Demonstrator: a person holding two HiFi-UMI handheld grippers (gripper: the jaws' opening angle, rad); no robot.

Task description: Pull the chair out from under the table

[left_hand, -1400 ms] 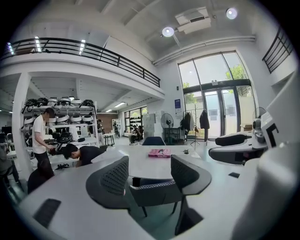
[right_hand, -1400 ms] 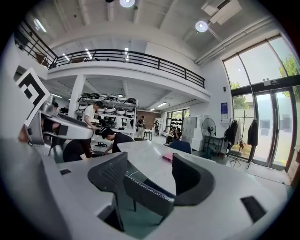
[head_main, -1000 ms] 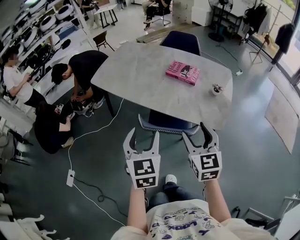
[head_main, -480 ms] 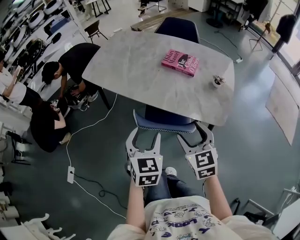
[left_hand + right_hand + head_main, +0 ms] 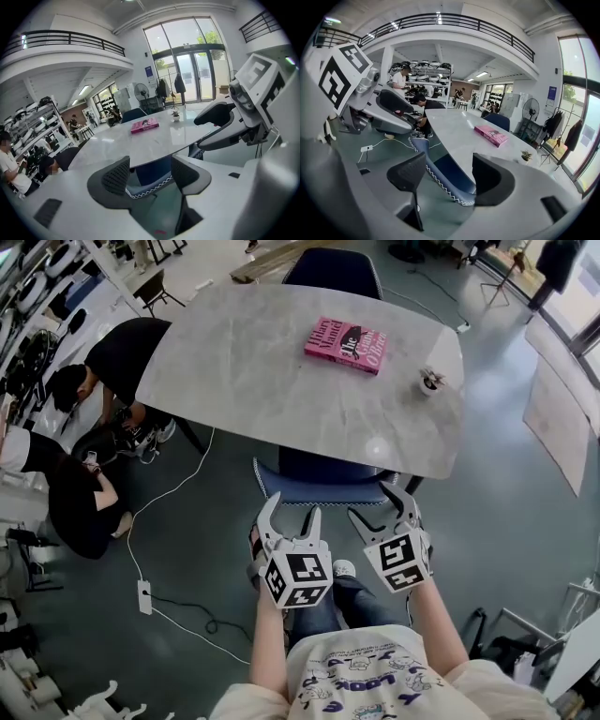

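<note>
A dark blue chair [image 5: 323, 480] is tucked under the near edge of the grey table [image 5: 262, 381]; only its backrest with white stitching shows. My left gripper [image 5: 290, 515] is open, its tips just short of the backrest's left part. The right gripper [image 5: 377, 504] is open too, at the backrest's right end. In the left gripper view the backrest [image 5: 149, 176] lies between and beyond the jaws of the left gripper [image 5: 151, 176]. The right gripper view shows the backrest [image 5: 445, 180] running between the jaws of the right gripper [image 5: 448, 179].
A pink book [image 5: 346, 344] and a small potted plant [image 5: 431, 381] sit on the table. A second blue chair [image 5: 333, 270] stands at the far side. Two people [image 5: 117, 357] crouch at left by a cable and power strip [image 5: 144, 595].
The table and chair have come closer in view. Both grippers have moved forward and now reach the chair's backrest; their jaws stay open.
</note>
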